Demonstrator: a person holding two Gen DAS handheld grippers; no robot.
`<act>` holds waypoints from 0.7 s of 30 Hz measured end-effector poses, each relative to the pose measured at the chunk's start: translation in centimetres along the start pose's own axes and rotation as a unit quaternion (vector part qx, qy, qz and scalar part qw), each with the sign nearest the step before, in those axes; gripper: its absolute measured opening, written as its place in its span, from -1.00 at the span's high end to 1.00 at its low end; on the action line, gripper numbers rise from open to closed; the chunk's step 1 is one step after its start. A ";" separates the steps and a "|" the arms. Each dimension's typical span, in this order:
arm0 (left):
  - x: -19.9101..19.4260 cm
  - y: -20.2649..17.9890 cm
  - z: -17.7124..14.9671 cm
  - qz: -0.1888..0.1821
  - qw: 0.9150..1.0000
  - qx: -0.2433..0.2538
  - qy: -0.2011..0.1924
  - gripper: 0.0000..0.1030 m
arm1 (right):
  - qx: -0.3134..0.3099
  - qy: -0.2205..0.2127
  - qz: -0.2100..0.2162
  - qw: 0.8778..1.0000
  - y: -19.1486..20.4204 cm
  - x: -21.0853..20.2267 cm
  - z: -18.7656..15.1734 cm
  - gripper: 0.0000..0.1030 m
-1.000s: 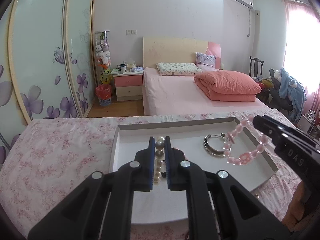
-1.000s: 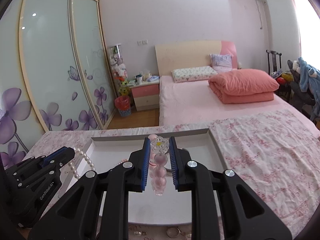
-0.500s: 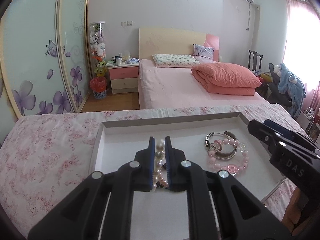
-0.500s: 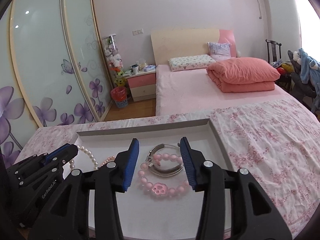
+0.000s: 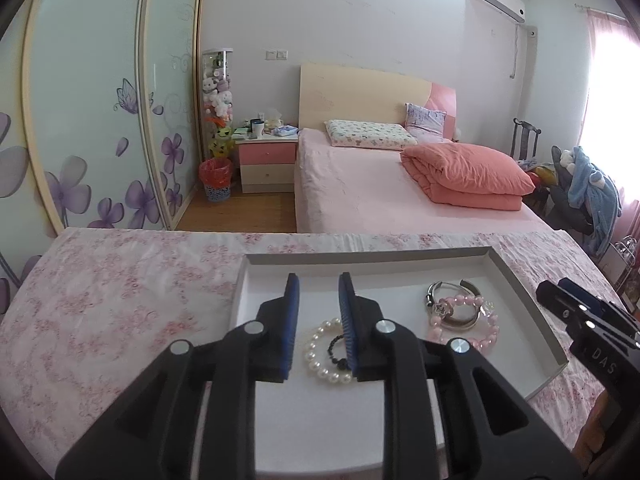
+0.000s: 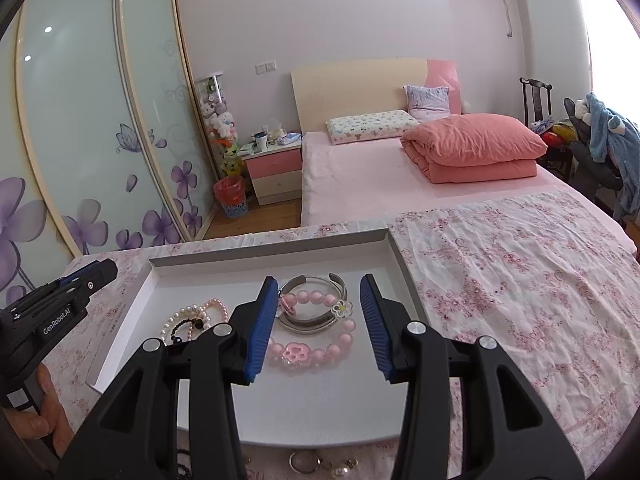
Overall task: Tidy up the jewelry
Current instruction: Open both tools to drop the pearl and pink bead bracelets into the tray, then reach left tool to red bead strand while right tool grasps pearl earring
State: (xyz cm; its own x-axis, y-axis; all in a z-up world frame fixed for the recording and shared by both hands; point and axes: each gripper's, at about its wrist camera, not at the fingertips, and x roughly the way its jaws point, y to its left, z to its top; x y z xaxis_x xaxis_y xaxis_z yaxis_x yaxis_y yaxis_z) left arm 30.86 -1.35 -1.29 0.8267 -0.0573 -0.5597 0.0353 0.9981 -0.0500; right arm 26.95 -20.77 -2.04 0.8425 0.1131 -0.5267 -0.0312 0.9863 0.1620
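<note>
A shallow white tray point(image 5: 532, 300) point(image 6: 132, 312) lies on the flowered cloth. A white pearl bracelet point(image 5: 320, 354) point(image 6: 180, 320) lies in its left part. A pink bead bracelet point(image 5: 480, 332) point(image 6: 316, 350) and a silver bangle point(image 5: 464, 286) point(image 6: 308, 324) lie in its right part. My left gripper point(image 5: 319, 284) is open and empty above the pearls. My right gripper point(image 6: 319, 286) is open and empty above the pink bracelet; it also shows at the right edge of the left wrist view point(image 5: 576, 312).
Loose rings and small jewelry point(image 6: 304, 462) lie on the cloth in front of the tray. The flowered cloth point(image 5: 120, 300) point(image 6: 520, 280) covers the table. A pink bed point(image 5: 400, 196) stands beyond the table's far edge.
My right gripper opened and let the pink bracelet down over the bangle. My left gripper then opened and released the pearl bracelet into the tray. Both drew back a little.
</note>
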 end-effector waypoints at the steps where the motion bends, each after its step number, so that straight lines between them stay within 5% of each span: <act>1: -0.4 0.1 -0.1 0.000 1.000 0.000 0.000 0.55 | -0.001 -0.001 0.000 1.000 -0.1 -0.4 -0.1 0.14; 8: -4.1 0.8 -2.2 -0.001 1.000 0.001 0.000 0.35 | -0.005 0.013 -0.004 1.000 -1.0 -2.8 -1.7 0.14; 21: -7.9 2.2 -8.0 -0.019 0.999 -0.005 0.040 -0.21 | -0.045 0.121 -0.001 0.992 -2.0 -2.9 -7.7 0.14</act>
State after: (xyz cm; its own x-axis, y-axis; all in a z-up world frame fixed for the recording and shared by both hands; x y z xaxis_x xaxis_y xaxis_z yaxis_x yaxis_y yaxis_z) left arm 19.92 1.17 -3.56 0.7769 -0.0973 -0.6221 0.0599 0.9949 -0.0808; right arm 20.44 -22.17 -7.30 0.6889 0.1268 -0.7137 -0.0866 0.9919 0.0926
